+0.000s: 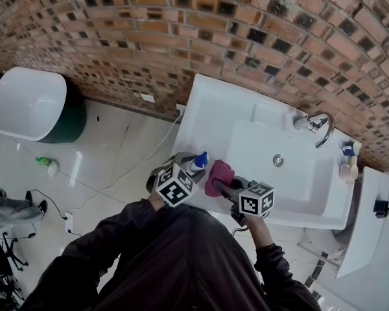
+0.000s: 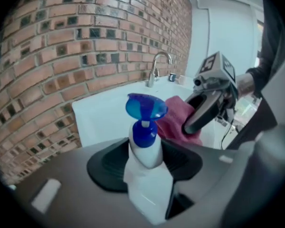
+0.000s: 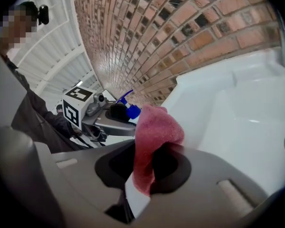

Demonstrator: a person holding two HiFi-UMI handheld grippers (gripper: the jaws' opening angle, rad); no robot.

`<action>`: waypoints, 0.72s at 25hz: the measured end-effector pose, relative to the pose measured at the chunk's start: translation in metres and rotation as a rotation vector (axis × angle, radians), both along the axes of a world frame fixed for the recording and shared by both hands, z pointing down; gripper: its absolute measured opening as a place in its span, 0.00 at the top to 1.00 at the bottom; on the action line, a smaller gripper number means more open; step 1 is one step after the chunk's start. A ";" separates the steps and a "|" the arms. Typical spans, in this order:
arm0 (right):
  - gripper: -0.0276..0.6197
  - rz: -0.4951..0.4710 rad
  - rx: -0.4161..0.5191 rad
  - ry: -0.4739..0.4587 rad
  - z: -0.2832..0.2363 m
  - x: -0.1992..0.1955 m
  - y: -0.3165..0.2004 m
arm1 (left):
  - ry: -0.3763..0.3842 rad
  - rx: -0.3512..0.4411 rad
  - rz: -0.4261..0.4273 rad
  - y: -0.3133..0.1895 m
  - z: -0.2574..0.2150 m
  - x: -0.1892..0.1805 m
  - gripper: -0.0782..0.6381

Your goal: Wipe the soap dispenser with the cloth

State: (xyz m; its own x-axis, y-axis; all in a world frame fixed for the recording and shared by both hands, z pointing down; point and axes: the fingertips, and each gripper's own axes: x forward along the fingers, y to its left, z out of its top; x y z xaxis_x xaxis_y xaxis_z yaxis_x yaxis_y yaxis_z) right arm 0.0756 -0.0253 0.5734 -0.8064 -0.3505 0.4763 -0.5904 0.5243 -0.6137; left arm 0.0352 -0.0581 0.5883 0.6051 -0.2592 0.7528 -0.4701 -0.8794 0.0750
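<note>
The soap dispenser (image 1: 199, 162) is a white bottle with a blue pump head (image 2: 145, 109). It stands upright between the jaws of my left gripper (image 2: 145, 170), which is shut on its body, at the near left corner of the white sink (image 1: 207, 102). My right gripper (image 3: 145, 175) is shut on a pink cloth (image 3: 154, 137), which bulges out past its jaws. In the head view the cloth (image 1: 219, 175) sits just right of the dispenser, close beside it. In the left gripper view the cloth (image 2: 176, 120) is right behind the pump; whether they touch I cannot tell.
A chrome faucet (image 1: 318, 127) stands at the sink's back right, with small bottles (image 1: 349, 161) at the right end. A brick wall runs behind. A white-lidded bin (image 1: 26, 102), a green bottle (image 1: 47, 164) and cables are on the tiled floor at left.
</note>
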 end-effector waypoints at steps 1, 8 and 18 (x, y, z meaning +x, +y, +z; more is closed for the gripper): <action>0.86 -0.024 0.019 0.014 -0.003 0.000 -0.003 | -0.006 0.014 0.052 0.003 0.000 -0.001 0.58; 0.86 -0.173 0.052 -0.075 -0.034 -0.004 -0.024 | -0.035 0.059 0.509 0.023 0.002 -0.012 0.60; 0.86 -0.344 -0.087 -0.082 -0.006 -0.014 -0.039 | -0.015 0.036 0.597 0.024 0.000 -0.011 0.60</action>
State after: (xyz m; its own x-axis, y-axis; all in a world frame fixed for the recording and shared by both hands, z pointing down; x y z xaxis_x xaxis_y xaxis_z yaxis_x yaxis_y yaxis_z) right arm 0.0612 -0.0644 0.5676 -0.9069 -0.0127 0.4212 -0.3353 0.6272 -0.7030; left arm 0.0237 -0.0338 0.5887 0.6435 0.0973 0.7593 0.1059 -0.9937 0.0377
